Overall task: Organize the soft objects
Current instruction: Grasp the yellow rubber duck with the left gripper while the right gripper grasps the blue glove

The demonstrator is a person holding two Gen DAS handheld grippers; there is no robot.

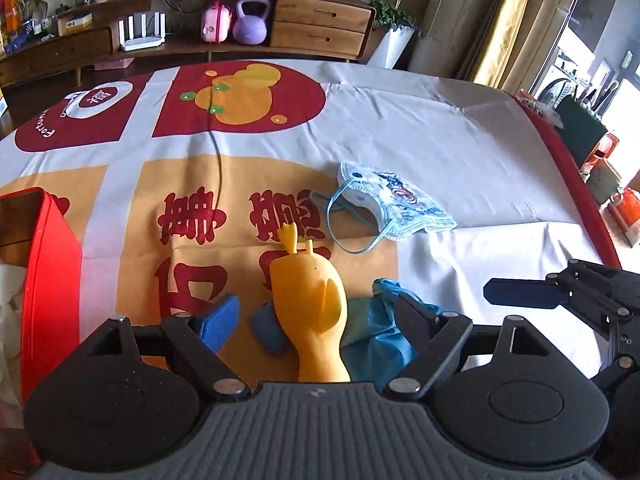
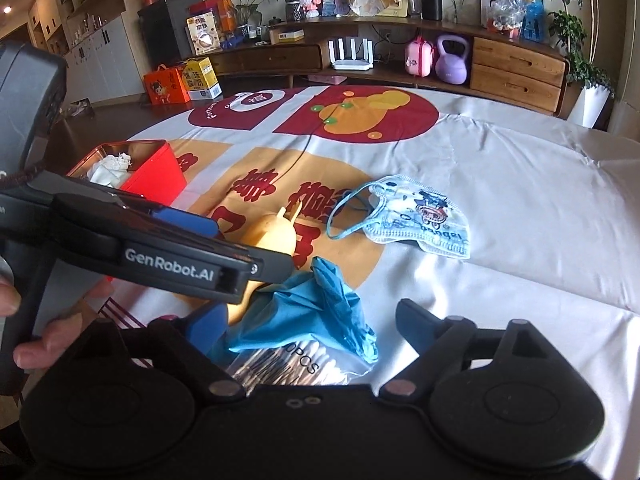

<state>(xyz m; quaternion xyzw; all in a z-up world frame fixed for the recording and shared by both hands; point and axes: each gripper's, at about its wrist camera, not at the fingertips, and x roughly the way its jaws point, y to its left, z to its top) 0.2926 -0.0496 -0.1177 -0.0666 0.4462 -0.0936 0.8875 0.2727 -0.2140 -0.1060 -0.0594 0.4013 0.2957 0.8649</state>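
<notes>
A yellow duck-shaped soft toy point(image 1: 308, 300) lies on the printed tablecloth point(image 1: 460, 128), between the spread fingers of my left gripper point(image 1: 318, 318); the pads do not touch it. A small dark blue block point(image 1: 268, 332) lies against the toy's left side. Right of the toy is a crumpled teal glove point(image 2: 320, 308), inside the open right gripper point(image 2: 310, 322), lying on a clear printed packet point(image 2: 296, 368). A patterned face mask point(image 2: 420, 220) with blue ear loops lies farther back. The left gripper's blue pad point(image 2: 188, 216) partly hides the toy point(image 2: 276, 232). One right-gripper pad point(image 1: 520, 294) shows at the right.
An open red tin box point(image 2: 152, 176) holding white cloth point(image 2: 112, 166) stands at the left of the table. A person's fingers point(image 2: 28, 352) grip the left tool's handle. A wooden sideboard point(image 1: 320, 20) with a purple kettlebell point(image 1: 250, 20) runs behind. The table's red edge point(image 1: 560, 152) curves on the right.
</notes>
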